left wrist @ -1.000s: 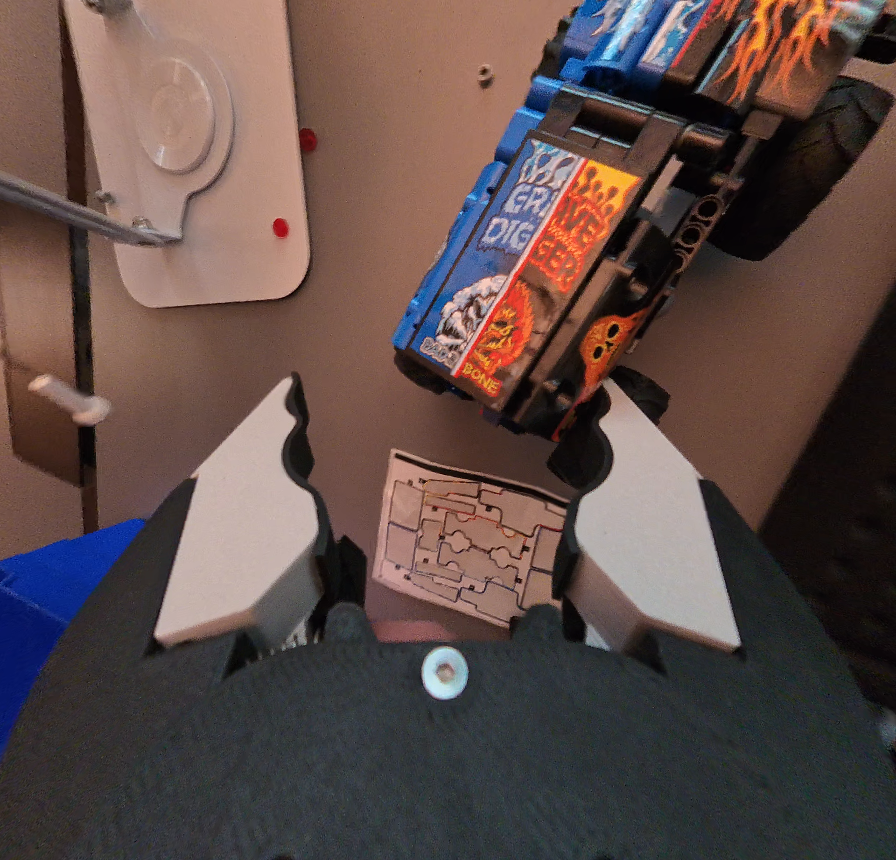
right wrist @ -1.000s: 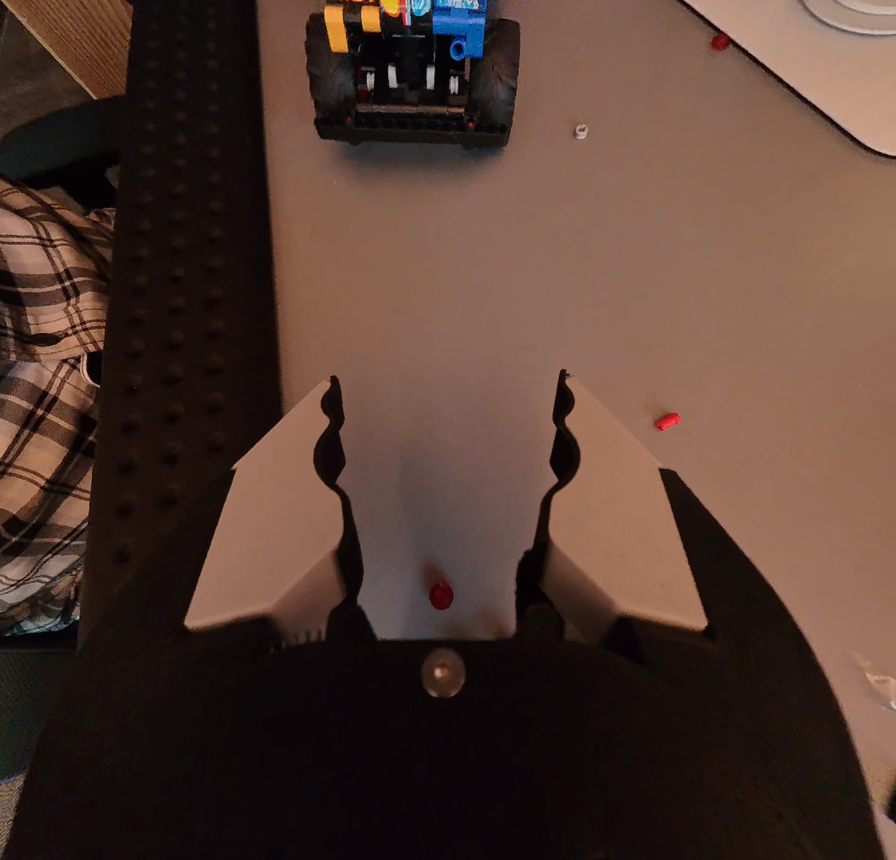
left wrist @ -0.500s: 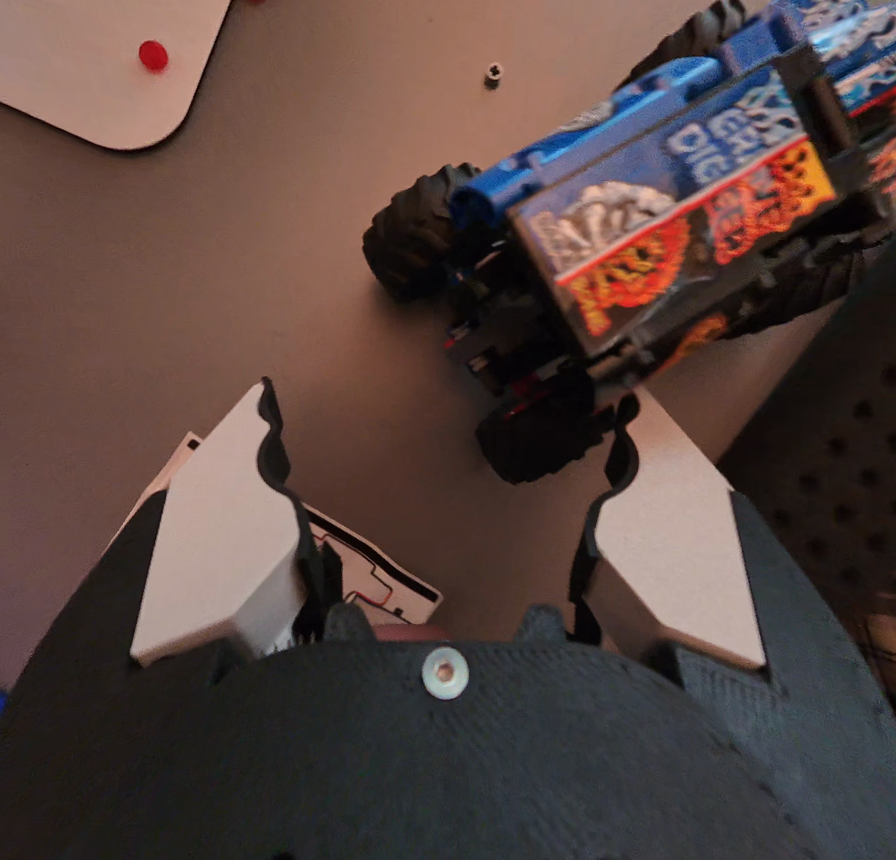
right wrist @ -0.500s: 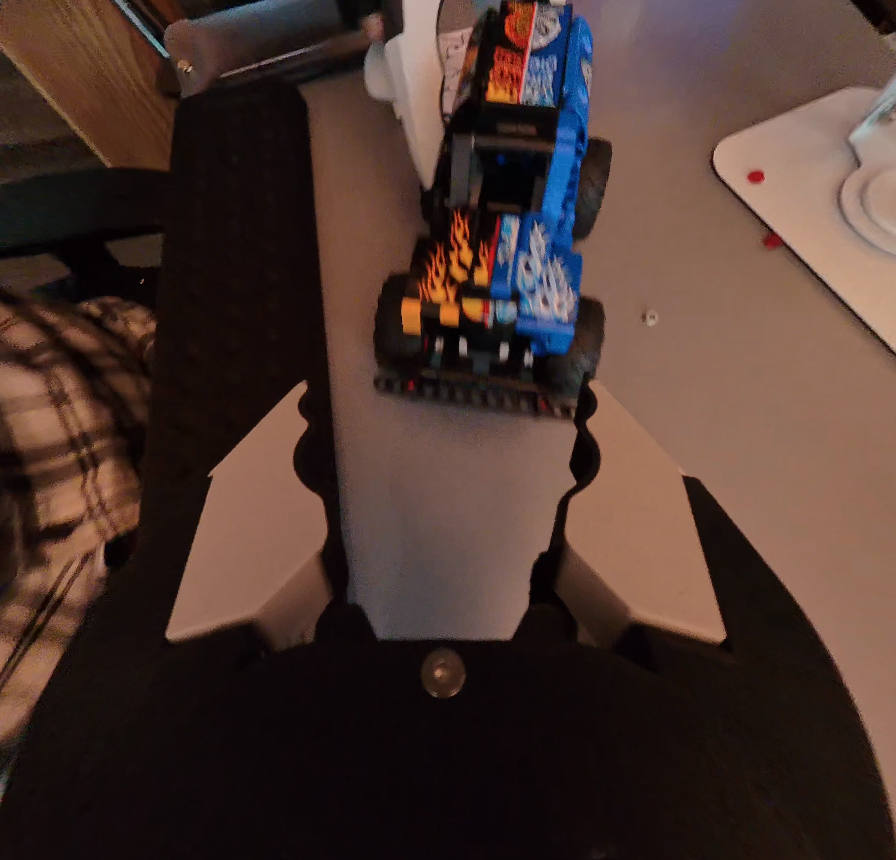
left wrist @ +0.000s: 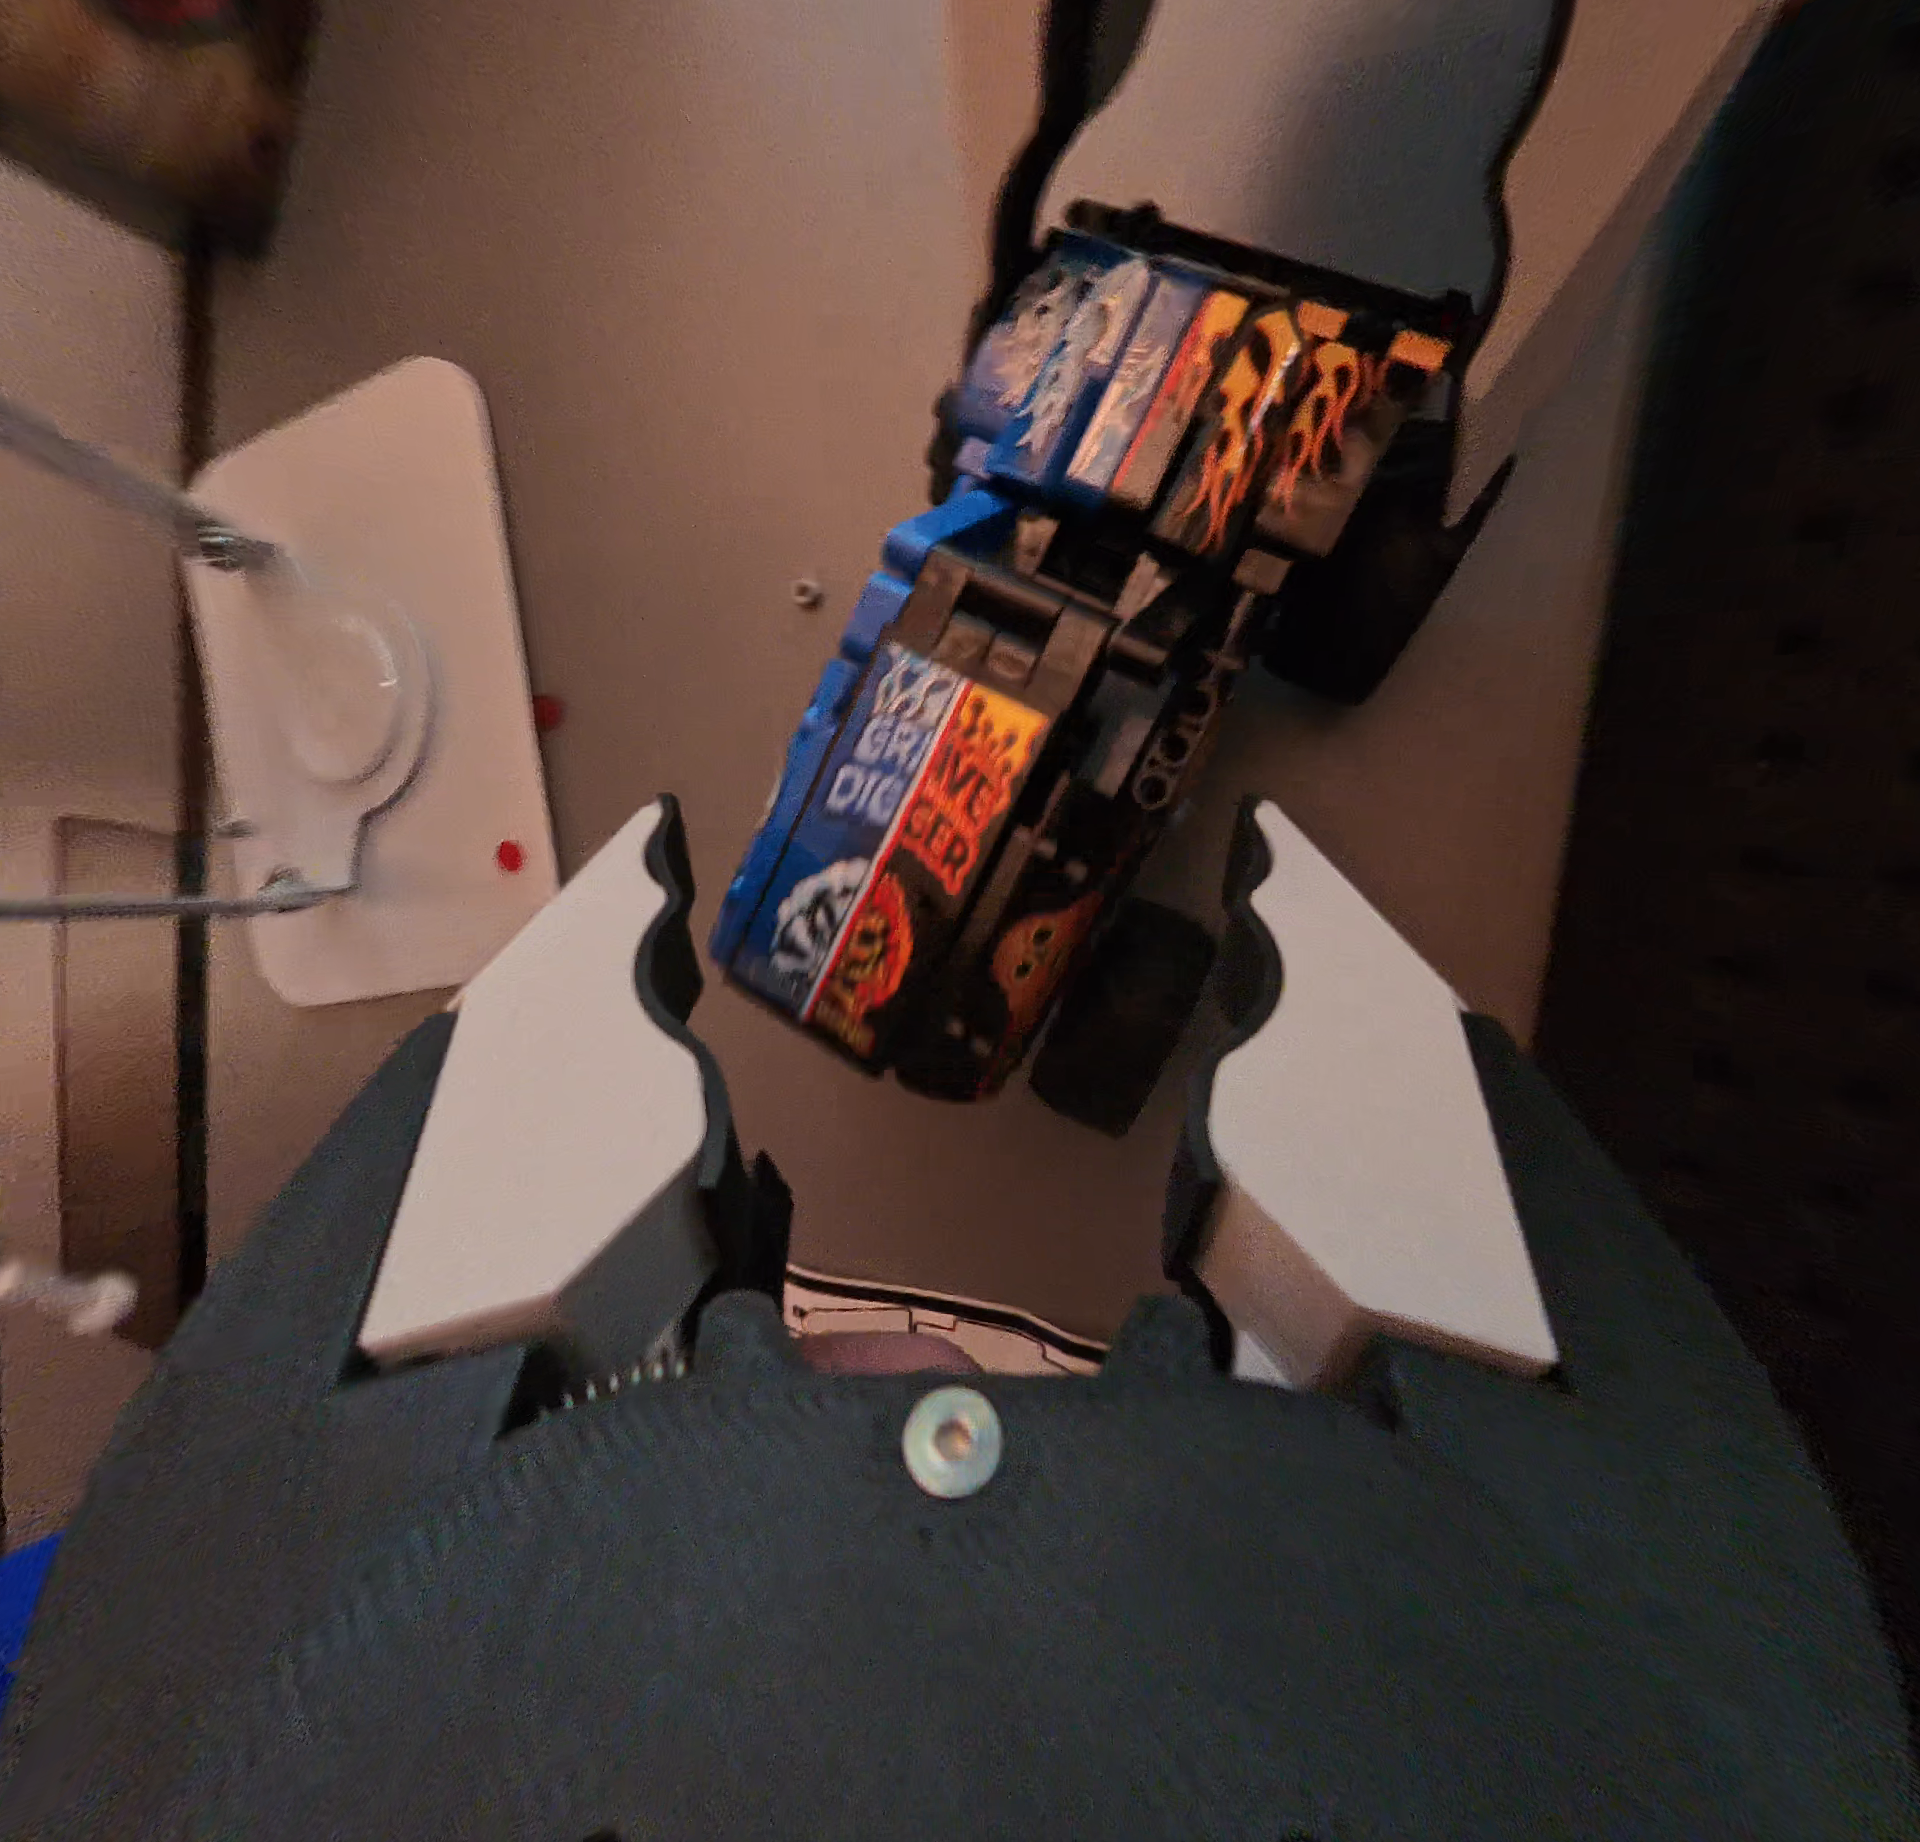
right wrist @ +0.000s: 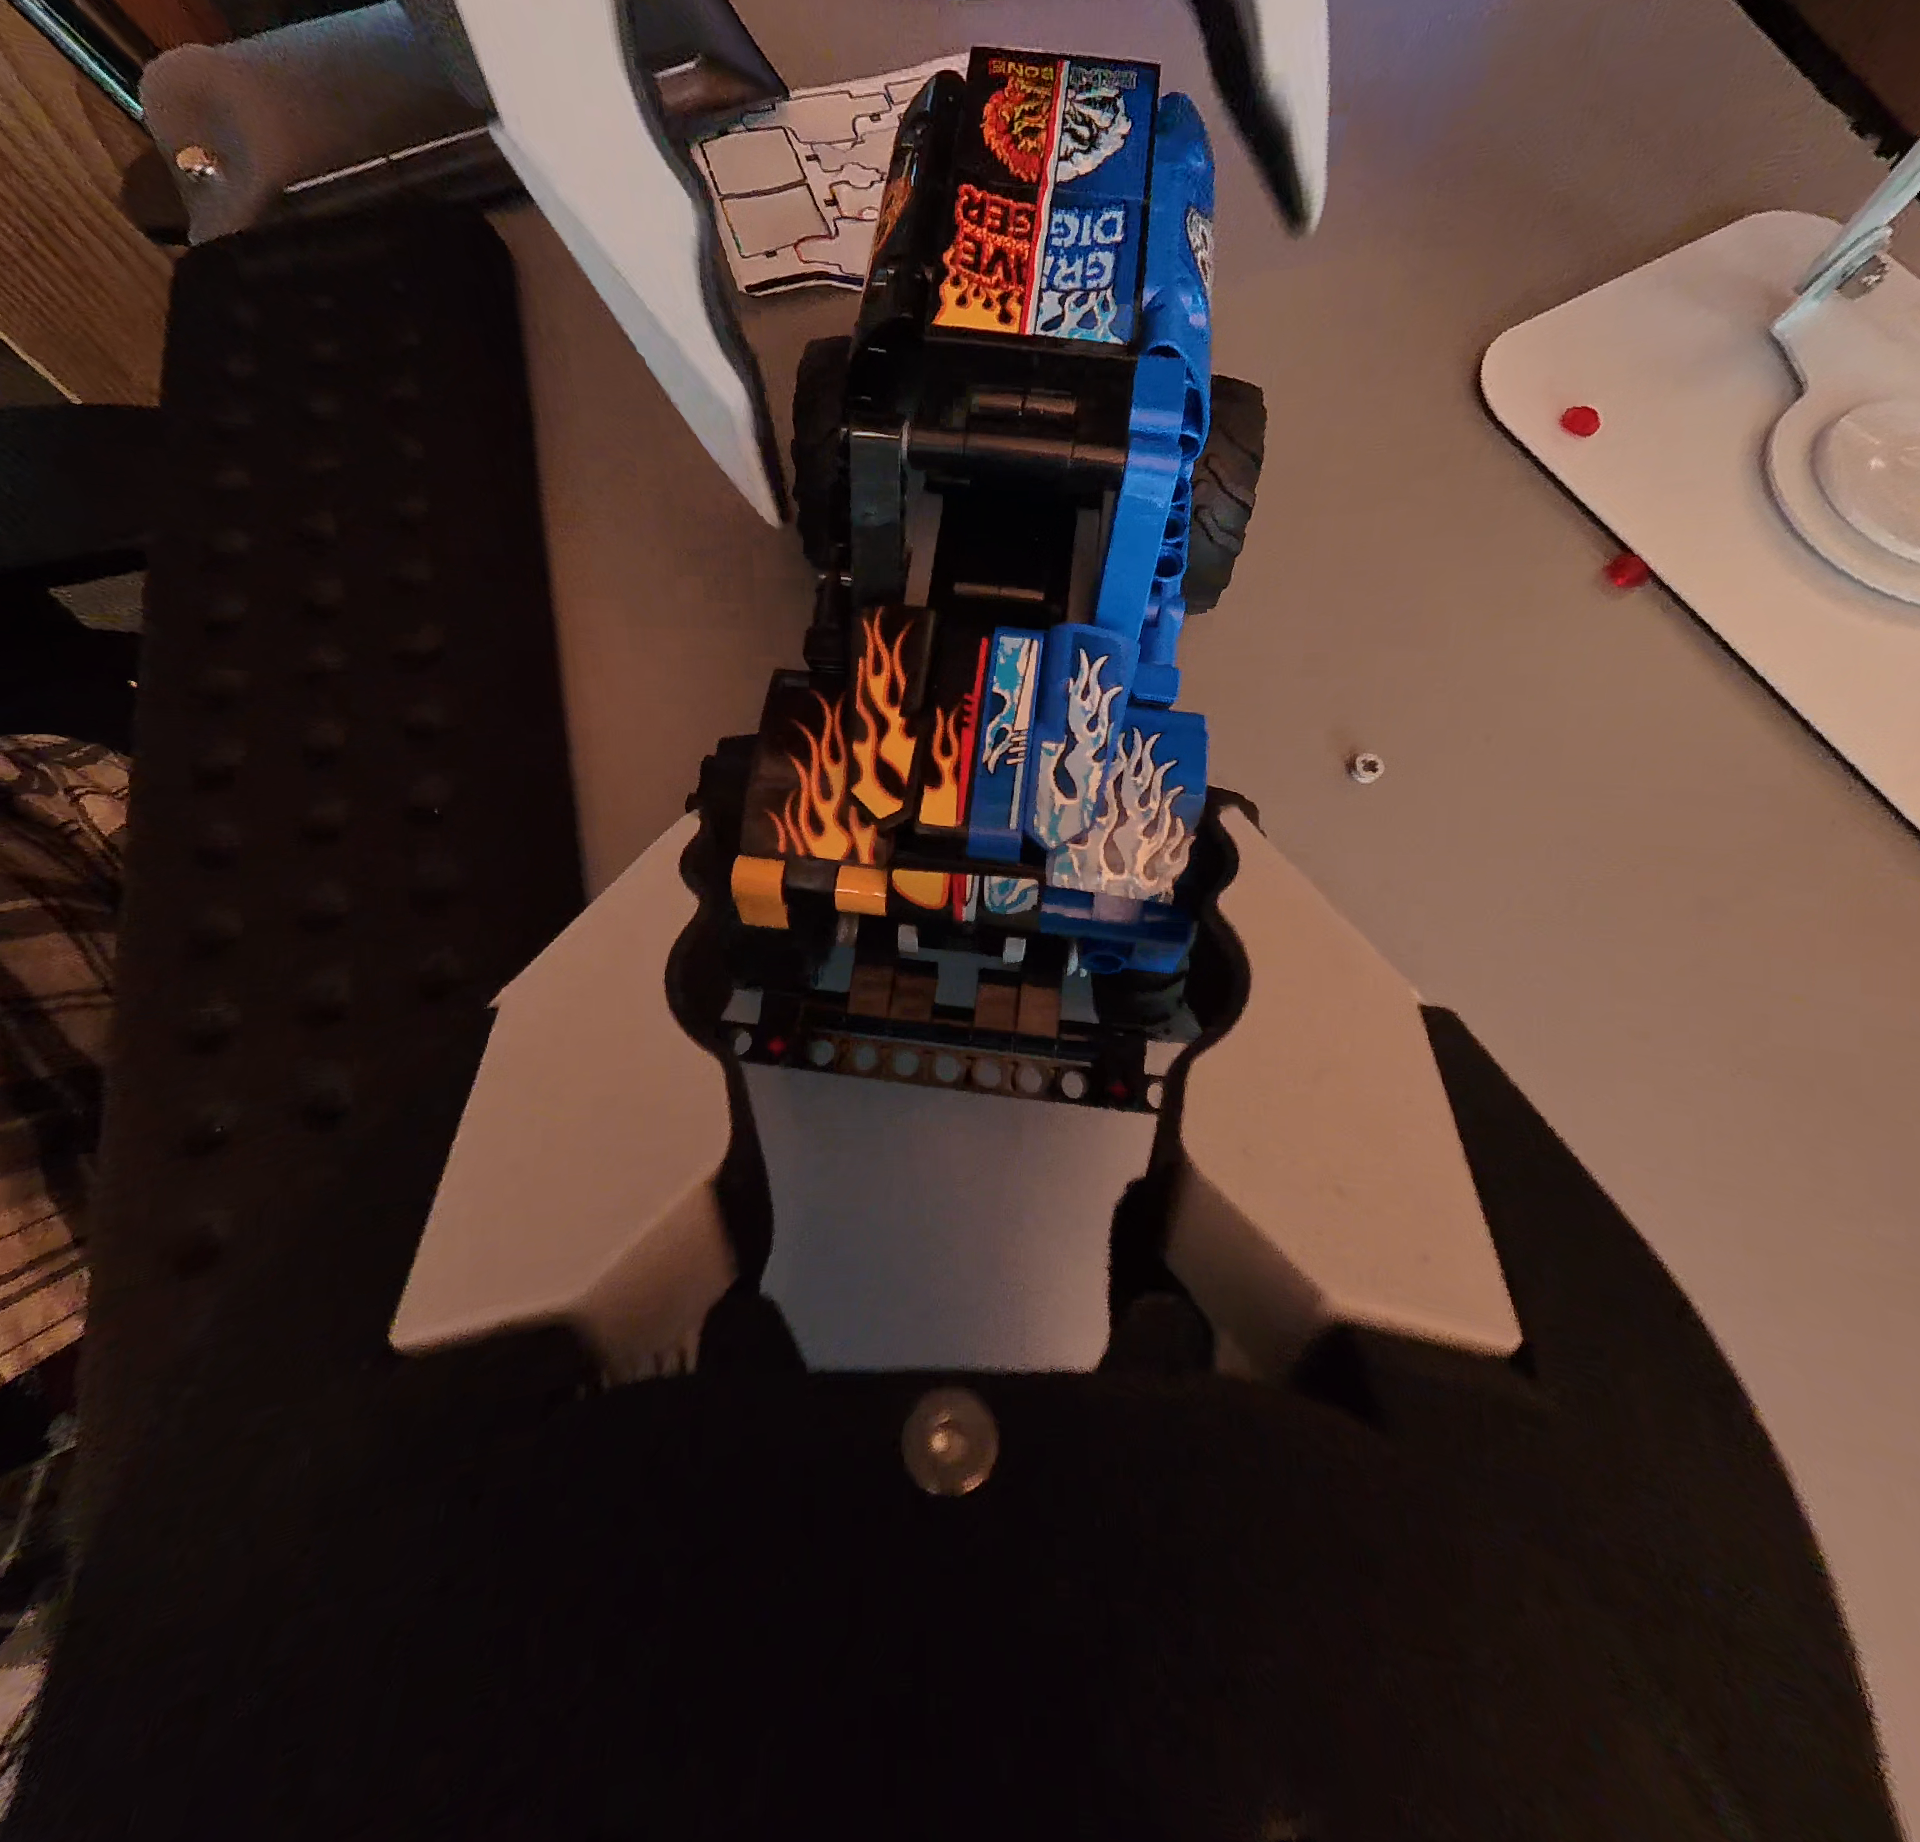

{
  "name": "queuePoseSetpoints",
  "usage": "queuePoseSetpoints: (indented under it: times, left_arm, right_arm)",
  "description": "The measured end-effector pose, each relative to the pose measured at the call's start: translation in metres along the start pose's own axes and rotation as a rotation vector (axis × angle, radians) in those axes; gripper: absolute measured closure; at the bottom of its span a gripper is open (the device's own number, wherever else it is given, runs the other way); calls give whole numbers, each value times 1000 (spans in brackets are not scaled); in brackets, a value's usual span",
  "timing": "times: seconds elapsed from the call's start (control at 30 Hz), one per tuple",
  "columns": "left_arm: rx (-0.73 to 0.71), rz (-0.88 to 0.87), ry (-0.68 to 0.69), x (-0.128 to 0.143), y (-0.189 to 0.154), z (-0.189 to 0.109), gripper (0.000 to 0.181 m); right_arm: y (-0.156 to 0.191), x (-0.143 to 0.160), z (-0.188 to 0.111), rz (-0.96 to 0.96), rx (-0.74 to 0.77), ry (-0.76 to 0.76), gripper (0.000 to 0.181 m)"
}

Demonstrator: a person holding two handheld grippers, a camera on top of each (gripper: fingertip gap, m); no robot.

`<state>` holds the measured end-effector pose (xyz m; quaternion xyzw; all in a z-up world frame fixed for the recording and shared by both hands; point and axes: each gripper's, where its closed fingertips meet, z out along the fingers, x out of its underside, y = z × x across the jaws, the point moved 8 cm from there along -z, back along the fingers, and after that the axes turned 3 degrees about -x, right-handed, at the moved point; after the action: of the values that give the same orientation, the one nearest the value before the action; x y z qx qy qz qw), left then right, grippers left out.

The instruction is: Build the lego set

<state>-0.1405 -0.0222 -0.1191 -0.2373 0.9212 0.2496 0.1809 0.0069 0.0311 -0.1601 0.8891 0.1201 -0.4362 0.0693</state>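
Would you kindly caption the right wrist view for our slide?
Open right gripper straddling the front of the lego truck, open left gripper approaching its rear.

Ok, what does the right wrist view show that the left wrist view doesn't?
Only right wrist: plaid cloth at the left edge, and the holed front bumper of the lego truck inside the open right claw. Only left wrist: a dark seam left of the white plate. Both: truck, plate, sticker sheet, small grey piece.
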Motion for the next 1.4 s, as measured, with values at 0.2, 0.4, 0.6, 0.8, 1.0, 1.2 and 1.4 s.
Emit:
queuePoseSetpoints:
  times: [0.2,0.4,0.6,0.8,1.0,1.2,1.4]
  left_arm:
    - [83,-34,139,9,9,15,90]
    - [-3,-201,238,48,25,0,91]
    - [-57,-304,301,90,36,-19,91]
    - [-57,-321,332,122,40,-35,91]
    - [-71,-360,310,150,41,-50,90]
    - [-75,-350,296,146,36,-50,82]
    - [-127,-305,242,128,37,-61,72]
  right_arm:
    - [-12,6,-29,53,12,-96,97]
    - [-40,20,-70,135,85,-193,101]
    - [-49,33,-95,166,140,-229,102]
    - [-54,43,-110,185,165,-239,103]
    - [-57,55,-119,199,179,-223,103]
    - [-56,60,-123,199,174,-201,103]
    - [-63,72,-122,214,156,-109,102]
